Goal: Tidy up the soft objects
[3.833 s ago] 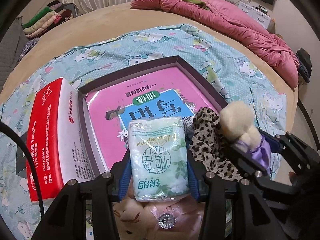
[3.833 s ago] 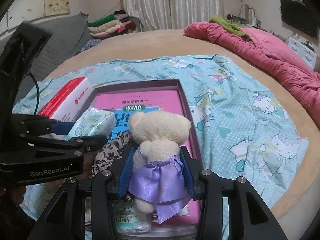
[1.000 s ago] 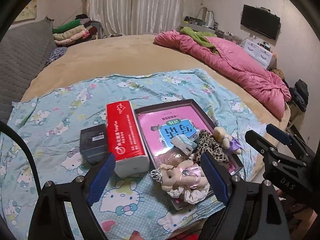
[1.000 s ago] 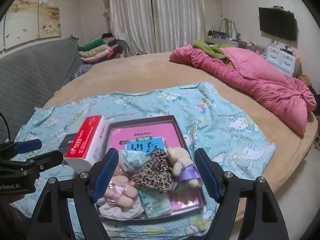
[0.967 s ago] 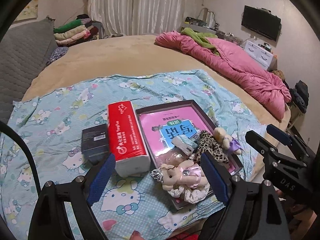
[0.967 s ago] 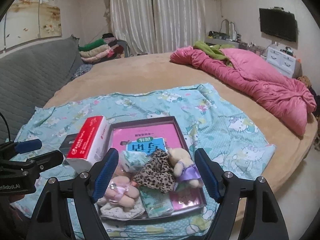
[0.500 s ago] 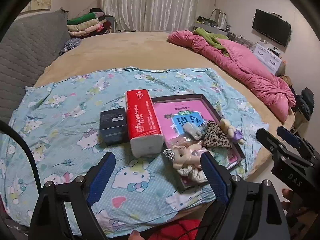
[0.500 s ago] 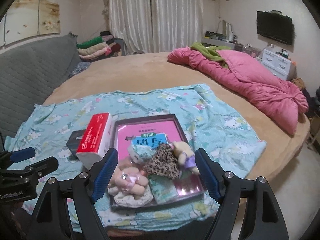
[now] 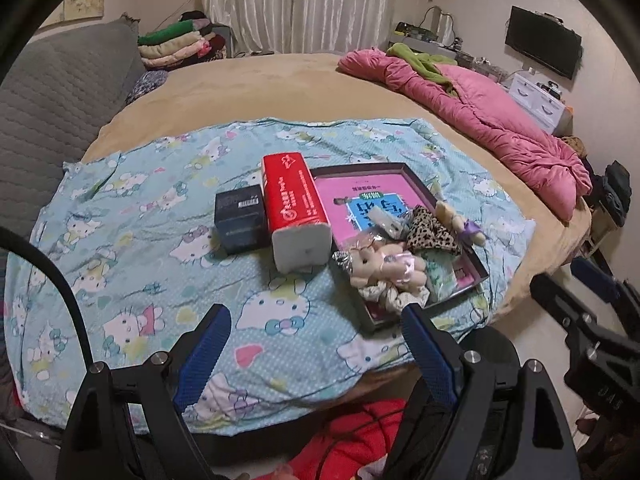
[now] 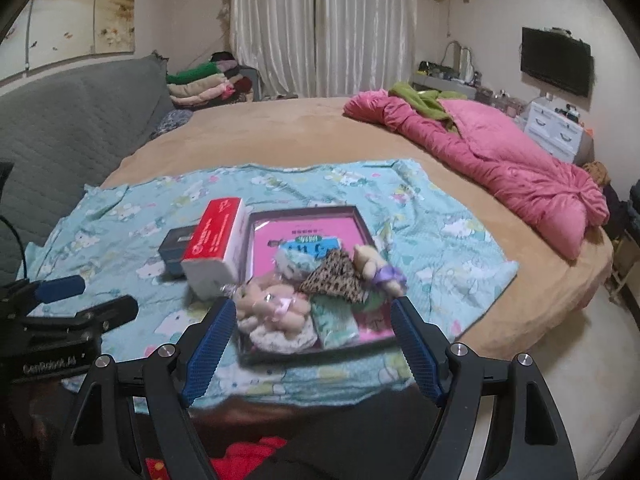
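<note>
- Soft toys and packs lie heaped in the near end of a shallow dark tray (image 10: 362, 232) that sits on a cartoon-print sheet (image 9: 132, 248) spread over a round bed (image 10: 280, 136).
- Nearest is a pink-dressed plush (image 10: 272, 308) on a white frilly cloth (image 10: 280, 338); beside it lies a green tissue pack (image 10: 334, 320).
- Behind them sit a leopard-print cloth (image 10: 334, 274), a cream bear (image 10: 370, 262) with a purple ribbon, and a second pale pack (image 10: 294, 260).
- My judgement: all of these are light and squashy, so a pinch across the belly of a plush or the middle of a pack should hold; the film wrap on the packs looks slick and may slide.
- The leopard cloth is limp and would best be taken at a bunched fold.
- A pink booklet (image 9: 360, 196) lines the tray floor, flat and stiff.
- Left of the tray, touching its wall, stands a red and white tissue box (image 9: 294, 208), with a small dark box (image 9: 240, 220) just beside it.
- The left hand-held gripper (image 9: 316, 344) hangs wide apart and empty, well back from the tray.
- The right hand-held gripper (image 10: 314, 342) is likewise spread wide, holding nothing, with the tray's near edge framed between its blue pads (image 10: 210, 344).
</note>
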A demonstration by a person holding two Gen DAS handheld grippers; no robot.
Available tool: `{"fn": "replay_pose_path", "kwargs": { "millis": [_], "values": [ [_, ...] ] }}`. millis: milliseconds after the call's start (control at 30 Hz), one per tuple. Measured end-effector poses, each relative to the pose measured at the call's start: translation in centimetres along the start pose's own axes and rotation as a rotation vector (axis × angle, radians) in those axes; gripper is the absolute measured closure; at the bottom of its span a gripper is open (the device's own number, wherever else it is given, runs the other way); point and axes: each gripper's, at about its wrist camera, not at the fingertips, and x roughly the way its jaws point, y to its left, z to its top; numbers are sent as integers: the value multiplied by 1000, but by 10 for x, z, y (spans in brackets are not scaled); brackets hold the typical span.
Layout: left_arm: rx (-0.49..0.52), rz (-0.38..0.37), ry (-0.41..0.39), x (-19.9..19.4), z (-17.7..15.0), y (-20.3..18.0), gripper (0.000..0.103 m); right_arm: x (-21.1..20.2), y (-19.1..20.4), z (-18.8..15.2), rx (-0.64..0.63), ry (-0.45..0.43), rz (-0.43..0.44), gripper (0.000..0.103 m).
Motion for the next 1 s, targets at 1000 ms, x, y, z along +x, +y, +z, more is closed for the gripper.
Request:
{"fn": "replay_pose_path", "kwargs": {
  "millis": [1000],
  "values": [
    [10, 25, 70, 15, -22, -6, 17, 15, 15, -21, -45, 48, 36, 22]
  ]
}}
